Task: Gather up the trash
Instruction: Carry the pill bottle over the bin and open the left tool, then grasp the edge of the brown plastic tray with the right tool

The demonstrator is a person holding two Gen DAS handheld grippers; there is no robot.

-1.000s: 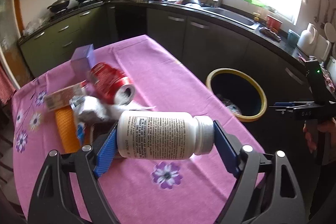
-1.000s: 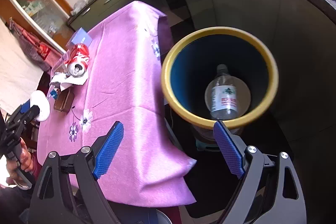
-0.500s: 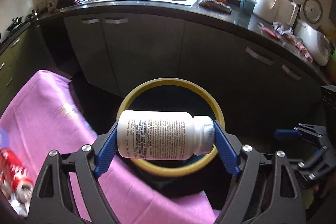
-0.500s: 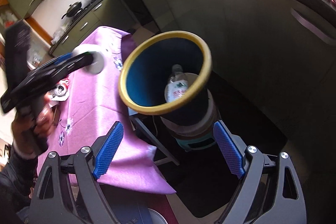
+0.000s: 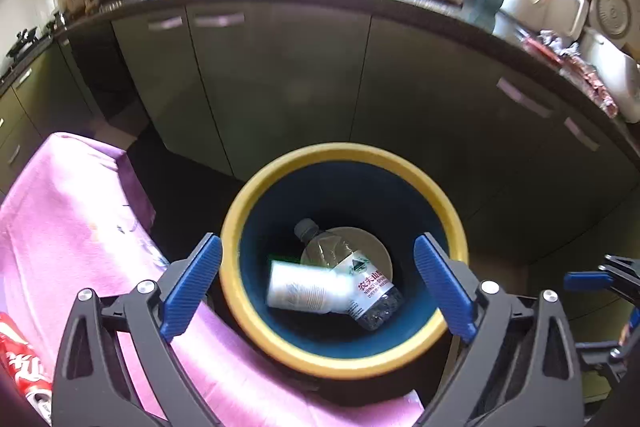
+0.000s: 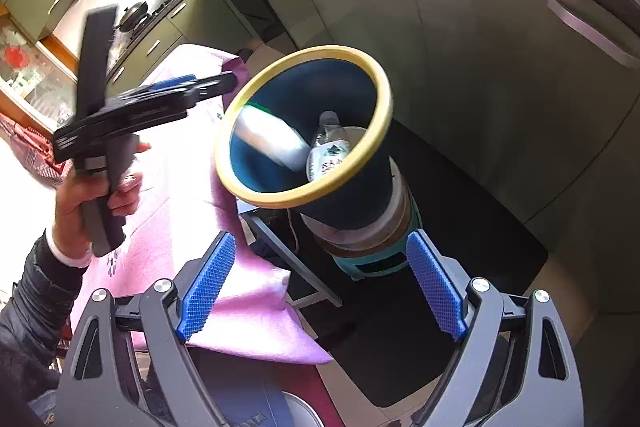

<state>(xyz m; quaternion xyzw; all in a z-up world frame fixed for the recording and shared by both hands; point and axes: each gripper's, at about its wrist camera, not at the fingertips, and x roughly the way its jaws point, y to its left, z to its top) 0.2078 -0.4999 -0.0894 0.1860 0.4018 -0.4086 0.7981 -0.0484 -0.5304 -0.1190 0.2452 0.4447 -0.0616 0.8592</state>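
- The left gripper (image 5: 316, 283) hangs above the bin (image 5: 448, 211); its jaws have just been opening and now stand wide apart with nothing pressed between them.
- The white pill bottle (image 5: 306, 289) is free of the jaws, blurred, inside the bin just below and between them. Its long axis runs across the gap from one jaw toward the other; which end carries the cap I cannot tell.
- A clear water bottle (image 5: 356, 275) lies in the bin beside it, neck pointing away from the jaws, label end nearer the right jaw.
- The right gripper (image 6: 320, 283) has its jaws apart and empty, the bin ahead of them.
- The pink cloth on the worktop (image 5: 68, 219) lies beside the left jaw; a red can (image 5: 22, 359) rests on it, outside that jaw.
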